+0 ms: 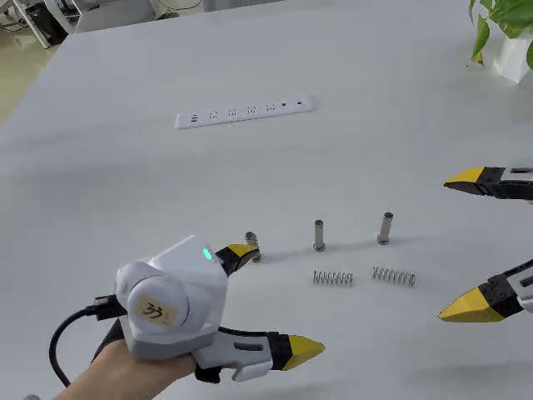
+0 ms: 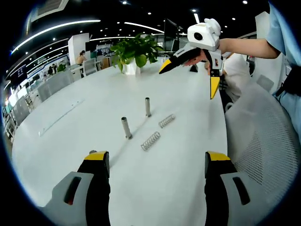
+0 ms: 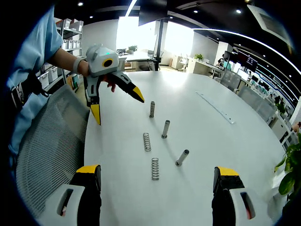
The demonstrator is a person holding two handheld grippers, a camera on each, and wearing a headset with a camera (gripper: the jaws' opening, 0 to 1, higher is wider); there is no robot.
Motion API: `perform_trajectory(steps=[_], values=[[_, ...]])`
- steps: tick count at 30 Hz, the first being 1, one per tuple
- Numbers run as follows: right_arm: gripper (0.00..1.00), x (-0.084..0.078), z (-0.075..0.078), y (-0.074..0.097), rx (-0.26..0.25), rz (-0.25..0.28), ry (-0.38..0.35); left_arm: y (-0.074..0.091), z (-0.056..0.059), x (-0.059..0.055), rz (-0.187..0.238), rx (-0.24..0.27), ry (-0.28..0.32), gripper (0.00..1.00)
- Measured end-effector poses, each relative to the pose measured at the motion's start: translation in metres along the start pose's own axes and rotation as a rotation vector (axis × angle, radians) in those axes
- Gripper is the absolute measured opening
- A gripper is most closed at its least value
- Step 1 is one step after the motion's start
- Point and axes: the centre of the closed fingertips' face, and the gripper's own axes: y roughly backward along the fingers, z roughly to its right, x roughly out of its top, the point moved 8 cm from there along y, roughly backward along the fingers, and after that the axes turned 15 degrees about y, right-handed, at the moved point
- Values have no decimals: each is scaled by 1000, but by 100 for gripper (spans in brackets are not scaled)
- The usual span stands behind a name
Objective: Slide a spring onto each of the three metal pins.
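Note:
Three short metal pins stand in a row on the white table (image 1: 125, 192). The left pin (image 1: 251, 243) (image 3: 152, 109) looks wrapped in a spring and sits just behind one jaw of my left gripper (image 1: 273, 300) (image 2: 156, 157) (image 3: 119, 110), which is open and holds nothing. The middle pin (image 1: 319, 235) (image 2: 126, 127) (image 3: 165, 128) and the right pin (image 1: 385, 227) (image 2: 147, 107) (image 3: 182, 157) are bare. Two loose springs (image 1: 333, 277) (image 1: 393, 275) (image 2: 150, 140) (image 3: 146, 141) lie in front of them. My right gripper (image 1: 450, 248) (image 2: 188, 84) (image 3: 156, 170) hovers open to the right of the pins.
A white power strip (image 1: 246, 111) (image 3: 216, 107) lies further back on the table. A potted plant (image 1: 500, 25) (image 2: 136, 49) stands at the far right corner. A mesh chair (image 3: 51, 141) is beside the table's near edge.

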Motion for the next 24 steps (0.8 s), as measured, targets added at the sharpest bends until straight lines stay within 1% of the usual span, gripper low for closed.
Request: perform_trajectory(steps=[4,8,12,14,17,19,20,22,23,24], values=[[99,-8,-9,6,-24,5,-31,-8,-2,1,-8,-13,-10,80],[99,-14,-18,11,-44,8,-69,-15,-5,0,-46,-25,-26,80],[99,-18,-25,12,-56,13,-87,-21,-7,2,-66,-31,-38,79],[99,-19,-28,14,-68,29,-105,-24,-8,3,-80,-35,-49,77],[99,-22,-35,16,-77,30,-117,-28,-8,5,-102,-39,-76,76],[99,-23,-38,17,-82,33,-127,-30,-8,6,-117,-37,-81,75],[99,-23,-40,18,-87,35,-133,-32,-9,7,-132,-26,-93,75],[99,-24,-44,19,-93,40,-141,-35,-11,10,-139,-13,-100,74],[99,-25,-46,18,-94,45,-151,-36,-11,11,-149,-5,-113,72],[98,-25,-48,18,-94,46,-155,-38,-11,12,-146,-10,-110,71]])
